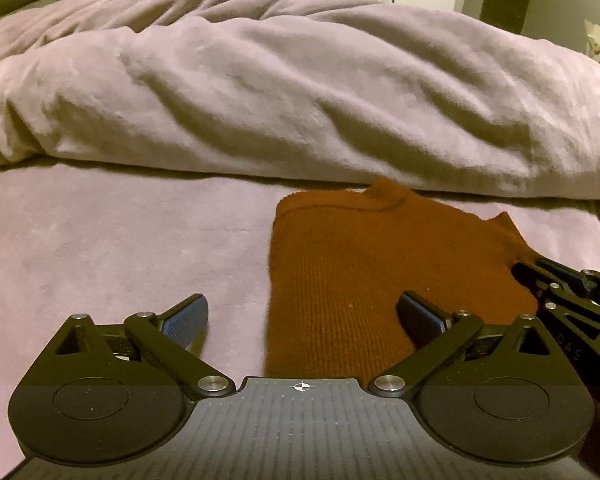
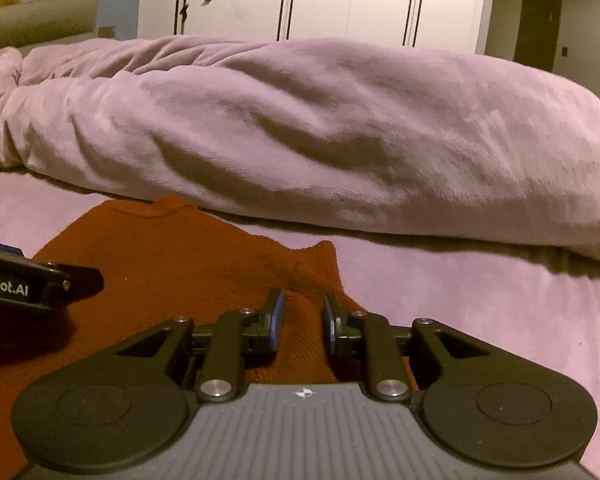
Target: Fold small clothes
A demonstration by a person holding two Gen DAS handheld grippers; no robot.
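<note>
Now the rust sweater (image 1: 380, 264) is seen flat on the bed (image 1: 100, 240), long axis running away toward the rumpled duvet (image 1: 300, 92), collar at the far end. Left tool (image 1: 304, 316) is spread wide over its left edge. Right tool (image 2: 302, 312) stands narrowly parted, a raised fold between its pads. Bare sheet is left open on both sides.

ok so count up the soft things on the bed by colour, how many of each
rust-orange: 1, the knit garment
lilac: 2, the bunched duvet and the bed sheet under it all
total: 3
</note>
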